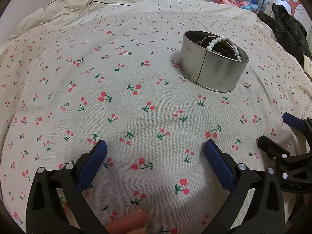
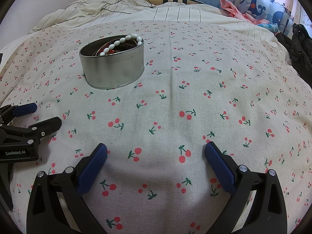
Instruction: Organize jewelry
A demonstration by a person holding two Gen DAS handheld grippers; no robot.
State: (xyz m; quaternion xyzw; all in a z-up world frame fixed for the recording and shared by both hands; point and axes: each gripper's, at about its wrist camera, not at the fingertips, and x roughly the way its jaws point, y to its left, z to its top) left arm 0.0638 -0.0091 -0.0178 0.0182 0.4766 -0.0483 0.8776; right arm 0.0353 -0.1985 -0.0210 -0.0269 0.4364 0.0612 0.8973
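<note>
While our left gripper point(image 2: 42, 115) reads "GenRobot.AI" in the right view, both it and the right gripper point(image 2: 156, 152) gape wide, empty. Tin point(image 2: 112, 66) holds bead bracelet point(image 2: 121, 42) on cloth point(image 2: 175, 107); thumb point(image 1: 126, 221) shows only left.

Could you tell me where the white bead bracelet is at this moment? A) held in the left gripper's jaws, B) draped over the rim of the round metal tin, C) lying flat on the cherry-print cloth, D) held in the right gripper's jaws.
B: the white bead bracelet hangs over the rim of the round metal tin, and both grippers are open and empty.
</note>
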